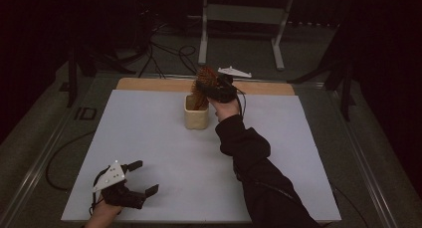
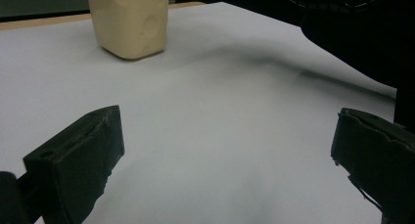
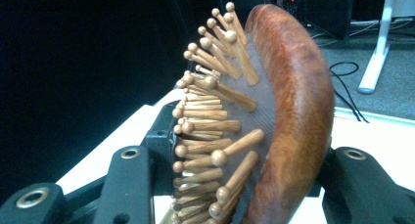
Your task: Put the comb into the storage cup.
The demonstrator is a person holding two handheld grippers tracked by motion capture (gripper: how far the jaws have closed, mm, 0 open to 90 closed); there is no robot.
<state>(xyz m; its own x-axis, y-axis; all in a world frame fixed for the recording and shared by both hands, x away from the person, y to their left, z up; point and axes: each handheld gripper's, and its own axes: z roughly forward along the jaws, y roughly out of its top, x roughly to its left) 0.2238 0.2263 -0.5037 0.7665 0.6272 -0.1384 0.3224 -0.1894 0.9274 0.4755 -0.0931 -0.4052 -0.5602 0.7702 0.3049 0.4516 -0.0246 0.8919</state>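
Note:
A wooden hairbrush [image 1: 203,81] with round-tipped wooden bristles stands upright over a cream cup [image 1: 196,116] at the far middle of the white table sheet [image 1: 164,153], its lower end inside the cup. My right gripper [image 1: 208,90] is shut on the brush head. In the right gripper view the brush [image 3: 288,111] sits between the two black jaws of my right gripper [image 3: 244,185], bristles facing the left jaw and the curved back against the right jaw. My left gripper [image 1: 145,177] rests open near the front left edge. In its own view my left gripper [image 2: 227,150] holds nothing, and the cup [image 2: 129,21] stands far ahead.
A white flat part [image 1: 234,72] lies just past the table's wooden far edge [image 1: 149,83]. Behind it on the floor are a white metal stand [image 1: 244,14] and black cables [image 1: 169,56]. My dark right sleeve [image 1: 259,173] crosses the table's right half.

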